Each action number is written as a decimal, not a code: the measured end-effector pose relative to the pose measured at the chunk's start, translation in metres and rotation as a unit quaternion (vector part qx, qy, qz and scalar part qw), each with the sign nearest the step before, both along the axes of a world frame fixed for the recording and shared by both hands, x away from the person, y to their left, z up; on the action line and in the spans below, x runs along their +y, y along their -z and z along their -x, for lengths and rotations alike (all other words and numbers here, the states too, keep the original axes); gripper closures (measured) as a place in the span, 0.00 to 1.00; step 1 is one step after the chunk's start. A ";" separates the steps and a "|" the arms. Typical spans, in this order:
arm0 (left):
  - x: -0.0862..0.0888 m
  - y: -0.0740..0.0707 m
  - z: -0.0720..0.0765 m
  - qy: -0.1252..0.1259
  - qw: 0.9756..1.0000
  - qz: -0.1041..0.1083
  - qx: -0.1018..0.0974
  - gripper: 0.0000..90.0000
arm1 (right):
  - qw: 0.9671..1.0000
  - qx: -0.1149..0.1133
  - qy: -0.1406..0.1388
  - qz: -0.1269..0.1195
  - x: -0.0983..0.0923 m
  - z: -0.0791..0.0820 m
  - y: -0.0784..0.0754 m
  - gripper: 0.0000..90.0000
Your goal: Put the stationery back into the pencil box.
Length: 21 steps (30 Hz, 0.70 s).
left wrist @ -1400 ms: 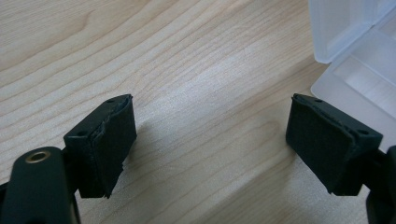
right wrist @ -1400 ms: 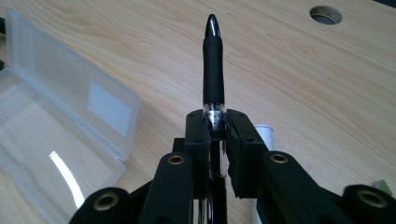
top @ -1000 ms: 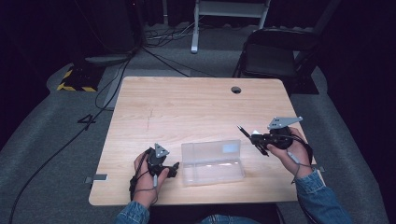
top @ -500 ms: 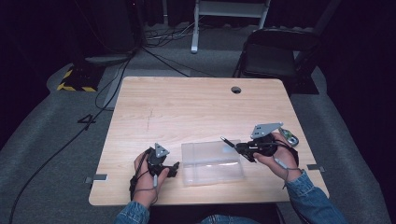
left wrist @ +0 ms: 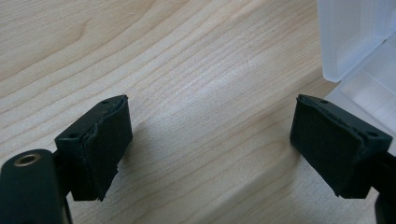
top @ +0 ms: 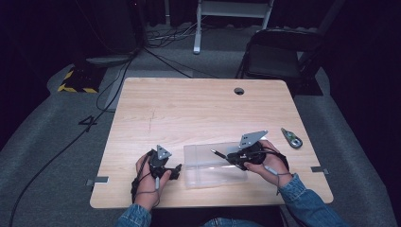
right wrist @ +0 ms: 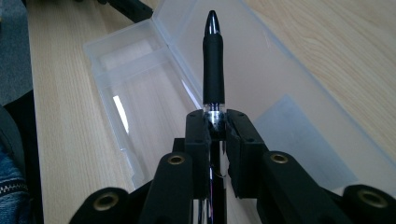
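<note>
Two grippers work at a pale wooden worktop (top: 198, 104), where a clear plastic case (top: 215, 164) lies open near the front edge, lid folded flat beside its tray. Judging by the layout, the job is to put a pen into this case, and it looks about halfway done: the pen (right wrist: 213, 56) is picked up and brought over the case, but it is not yet laid inside. What seems left is lowering it into the tray, letting go, and perhaps closing the lid. The right gripper (top: 231, 157) hangs over the right part of the case, its jaws squeezed tight around the pen's barrel just behind the black grip section; the tip juts forward past the jaws, out over the clear plastic. In the right gripper view the case looks empty beneath the pen. The left gripper (top: 176, 170) sits low just left of the case, close beside its edge; whether it touches the plastic is unclear. In the left gripper view its jaws stand wide apart with bare wood between them, gripping nothing, and a corner of the case shows at upper right. A small grey-green object (top: 292, 138) lies apart at the worktop's right edge.
</note>
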State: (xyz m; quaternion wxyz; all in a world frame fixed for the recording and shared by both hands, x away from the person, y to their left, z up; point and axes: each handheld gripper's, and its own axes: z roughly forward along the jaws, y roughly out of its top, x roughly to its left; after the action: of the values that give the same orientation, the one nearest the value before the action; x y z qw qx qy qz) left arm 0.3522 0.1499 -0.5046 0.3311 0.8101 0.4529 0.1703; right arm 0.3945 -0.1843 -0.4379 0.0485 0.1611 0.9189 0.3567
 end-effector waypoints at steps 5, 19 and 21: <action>0.000 0.000 0.000 0.000 1.000 0.000 0.000 0.15 | 1.000 0.004 -0.011 0.013 0.007 0.000 0.008 0.89; 0.000 0.000 0.000 0.000 1.000 0.000 0.000 0.15 | 0.999 -0.005 -0.029 0.042 0.019 0.001 0.019 0.89; 0.000 0.000 0.000 0.000 1.000 0.000 0.000 0.15 | 0.998 -0.009 -0.030 0.047 0.020 0.001 0.021 0.89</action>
State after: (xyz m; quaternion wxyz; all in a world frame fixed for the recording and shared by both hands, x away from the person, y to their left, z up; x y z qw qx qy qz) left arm 0.3522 0.1499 -0.5045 0.3310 0.8102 0.4529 0.1703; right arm 0.3932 -0.1648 -0.4589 0.0533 0.1274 0.9386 0.3163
